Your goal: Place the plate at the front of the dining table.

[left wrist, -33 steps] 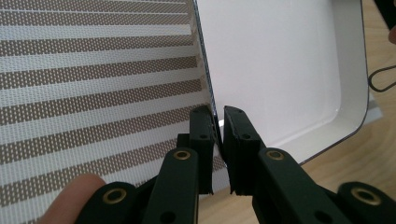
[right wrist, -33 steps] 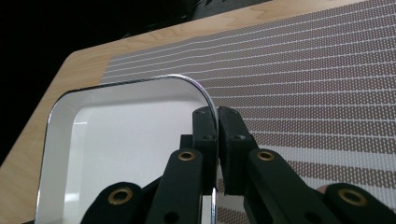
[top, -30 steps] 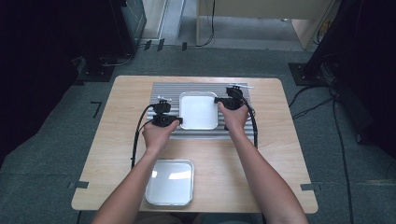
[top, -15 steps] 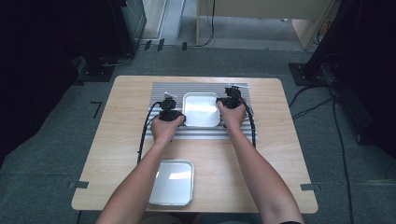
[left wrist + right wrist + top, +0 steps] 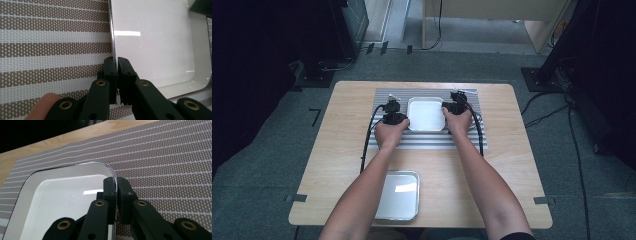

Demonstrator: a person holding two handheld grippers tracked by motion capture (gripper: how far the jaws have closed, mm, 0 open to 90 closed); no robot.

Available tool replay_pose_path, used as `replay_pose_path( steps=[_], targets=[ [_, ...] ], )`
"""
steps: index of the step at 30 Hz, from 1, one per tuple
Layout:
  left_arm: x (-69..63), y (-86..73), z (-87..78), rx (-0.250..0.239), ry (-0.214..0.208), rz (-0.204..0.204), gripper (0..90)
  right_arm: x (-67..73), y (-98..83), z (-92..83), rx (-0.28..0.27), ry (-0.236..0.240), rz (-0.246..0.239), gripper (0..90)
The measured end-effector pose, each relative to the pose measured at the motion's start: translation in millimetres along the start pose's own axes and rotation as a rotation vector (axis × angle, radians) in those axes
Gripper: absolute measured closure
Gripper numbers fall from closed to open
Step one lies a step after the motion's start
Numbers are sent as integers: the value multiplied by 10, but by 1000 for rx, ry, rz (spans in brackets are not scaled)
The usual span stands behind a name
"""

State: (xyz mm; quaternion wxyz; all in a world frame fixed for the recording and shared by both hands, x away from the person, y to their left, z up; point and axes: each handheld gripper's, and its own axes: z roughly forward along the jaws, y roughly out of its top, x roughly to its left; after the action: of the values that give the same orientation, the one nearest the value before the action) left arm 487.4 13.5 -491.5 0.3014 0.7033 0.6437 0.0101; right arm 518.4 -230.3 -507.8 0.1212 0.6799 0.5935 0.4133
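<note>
wooden table [image 5: 337,150], striped mat [image 5: 427,141], metal tray [image 5: 398,196]

Overhead light falls evenly on the table [image 5: 342,145]; the surrounding floor and room edges are dim. The high view is soft and low in detail. A bright rectangular glare sits on the white tray [image 5: 155,50] and on the near metal tray [image 5: 398,196]. Both claw views are sharp, with faint shadows.
</note>
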Motion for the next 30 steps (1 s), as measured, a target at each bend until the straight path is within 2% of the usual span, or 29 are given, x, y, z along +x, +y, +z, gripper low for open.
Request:
replay_pose_path(
  steps=[3,5,6,9,13,16,19,20,21,23,26,28,30],
  targets=[
    [27,12,8,-2,-6,-17,873,6,1,15,-6,2,1,870],
    [33,16,13,-12,-4,-12,861,-24,-8,49,-3,19,36,842],
    [33,16,13,-12,-4,-12,858,-35,-16,64,-4,20,38,835],
    [19,2,22,-38,9,16,852,-52,-33,92,-10,37,41,813],
    [42,-5,22,-52,-7,27,822,-49,-54,104,-8,46,18,755],
    [36,-23,17,-81,-10,64,707,-66,-58,95,-23,55,-10,653],
    [49,-43,9,-99,-31,84,608,-68,-54,61,-37,70,-39,601],
    [49,-43,9,-99,-31,84,548,-68,-54,61,-37,70,-39,601],
    [66,-54,-8,-112,-25,79,530,-55,-49,27,-55,65,-78,592],
    [85,-71,-28,-123,-21,85,494,-29,-38,-8,-65,46,-123,561],
    [107,-97,-68,-127,-14,120,511,14,-13,-78,-85,12,-180,534],
    [116,-112,-100,-132,-7,140,499,31,7,-124,-74,-6,-192,490],
    [131,-125,-143,-149,-12,137,461,38,20,-170,-68,-16,-182,459]
  ],
)
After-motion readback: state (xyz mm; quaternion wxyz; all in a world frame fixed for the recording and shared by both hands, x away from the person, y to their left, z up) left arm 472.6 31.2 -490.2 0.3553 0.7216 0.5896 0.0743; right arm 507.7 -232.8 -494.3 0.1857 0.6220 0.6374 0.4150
